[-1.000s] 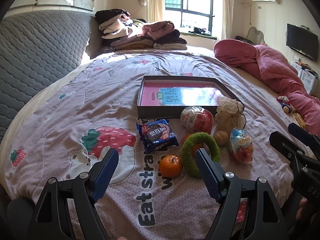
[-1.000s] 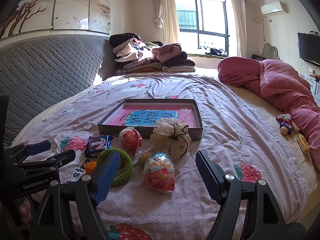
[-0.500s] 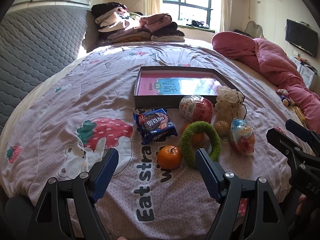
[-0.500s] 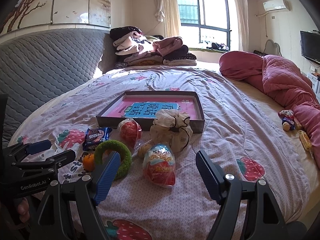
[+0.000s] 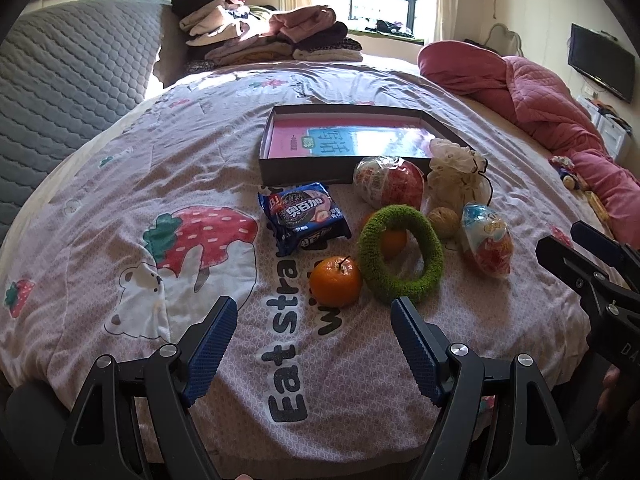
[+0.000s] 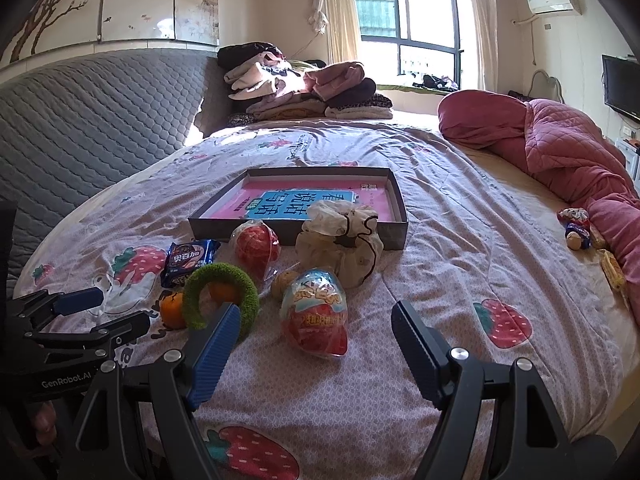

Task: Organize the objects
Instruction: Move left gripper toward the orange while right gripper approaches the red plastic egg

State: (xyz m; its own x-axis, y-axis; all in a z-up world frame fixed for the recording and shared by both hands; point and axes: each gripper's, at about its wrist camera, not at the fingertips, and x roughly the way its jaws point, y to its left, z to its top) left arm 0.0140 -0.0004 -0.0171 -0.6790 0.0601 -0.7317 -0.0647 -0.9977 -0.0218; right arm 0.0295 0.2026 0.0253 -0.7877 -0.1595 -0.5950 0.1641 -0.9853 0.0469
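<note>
Left wrist view. Left gripper (image 5: 312, 320) spread wide, empty, low over the bedspread (image 5: 120, 160), pointed up the bed. Straight ahead, just past the fingertips: orange (image 5: 335, 281), touching the green ring (image 5: 401, 254). Second orange (image 5: 392, 240) seen through the ring's hole. Beyond: biscuit pack (image 5: 304, 216), red wrapped ball (image 5: 390, 182), cloth pouch (image 5: 456, 178), walnut (image 5: 443, 222), egg-shaped packet (image 5: 486, 240). Box (image 5: 304, 170) behind them all, holding only a pink and blue book (image 5: 348, 142). Right gripper (image 5: 576, 248) at the right edge, level with the egg packet, also spread.

Judged step: the start, an approach to the first pick; nothing gripped, nothing loose in the box yet. Likely next for this side: forward and down to straddle the near orange, then a gentle close, since round fruit on soft bedding may roll and nudge the ring.

Right wrist view. Right gripper (image 6: 316, 320) spread, empty, held low and level. Egg packet (image 6: 314, 314) right between the fingertips' line of sight, just ahead, apart from both pads. Ring (image 6: 222, 296) partly behind the left finger. Pouch (image 6: 340, 240) leaning against the box's front wall. Left gripper (image 6: 96, 316) at lower left, near the orange (image 6: 173, 309), jaws apart.

Likely next here: a short advance to bracket the egg packet across its narrow width; crinkly wrap may slip under a weak pinch.
</note>
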